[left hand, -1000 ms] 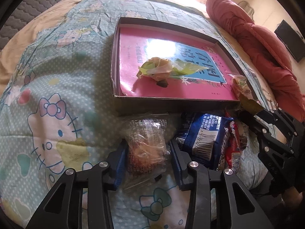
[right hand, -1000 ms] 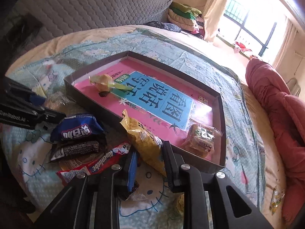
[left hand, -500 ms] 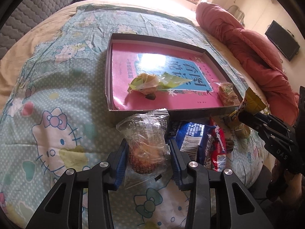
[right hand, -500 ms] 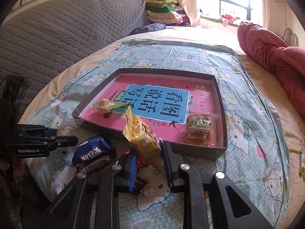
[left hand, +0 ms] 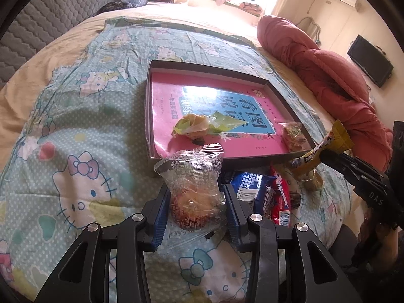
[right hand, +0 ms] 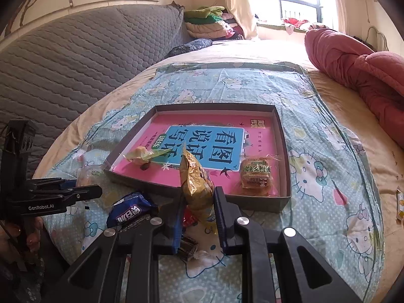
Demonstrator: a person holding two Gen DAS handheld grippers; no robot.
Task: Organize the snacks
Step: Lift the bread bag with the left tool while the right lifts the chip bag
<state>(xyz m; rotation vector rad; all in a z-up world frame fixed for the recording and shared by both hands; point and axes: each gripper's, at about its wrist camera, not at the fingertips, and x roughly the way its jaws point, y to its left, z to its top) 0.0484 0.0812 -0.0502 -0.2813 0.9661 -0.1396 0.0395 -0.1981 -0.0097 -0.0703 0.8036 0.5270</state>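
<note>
My left gripper is shut on a clear-wrapped pastry, held just above the bedspread in front of the shallow box. My right gripper is shut on a yellow snack packet, lifted before the box's near wall. From the left wrist view that yellow packet hangs off the box's right corner. Inside the box lie a green-and-cream wrapped sweet and a small wrapped cake. A blue packet and a red packet lie on the bed between the grippers.
The box has a pink floor with a blue label and sits on a cartoon-cat bedspread. A red quilt is bunched at the right, a grey padded headboard at the left. A small dark wrapper lies under my right gripper.
Both grippers rose from the bed with their snacks. The right gripper rolled so the yellow packet now stands upright. The box sits farther off in both views.
</note>
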